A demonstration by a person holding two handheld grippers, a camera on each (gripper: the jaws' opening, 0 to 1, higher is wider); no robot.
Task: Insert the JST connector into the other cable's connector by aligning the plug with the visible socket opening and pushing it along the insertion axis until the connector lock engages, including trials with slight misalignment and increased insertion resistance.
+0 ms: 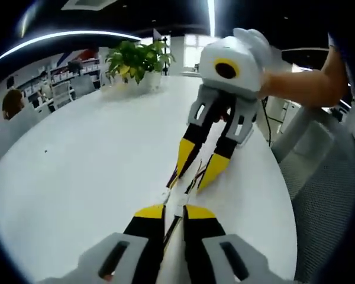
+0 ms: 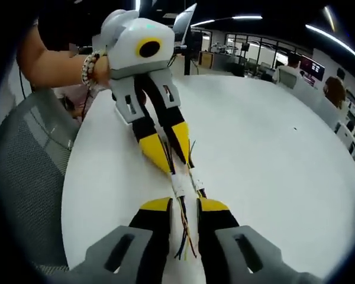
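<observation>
In the right gripper view, the right gripper [image 2: 182, 208] had its yellow-tipped jaws pinched on a bundle of thin coloured wires [image 2: 185, 239], with the white JST connector [image 2: 180, 184] just ahead of the tips above the white round table [image 2: 272, 154]. Opposite, the left gripper [image 2: 170, 155] clamped the other cable's connector [image 2: 196, 176], the two meeting tip to tip; beyond them a potted plant [image 1: 136, 59] stood on the table's far edge

bright ceiling strip lights [image 1: 65, 36], glare on white table [image 1: 94, 154]; fisheye bending and blur at edges.
</observation>
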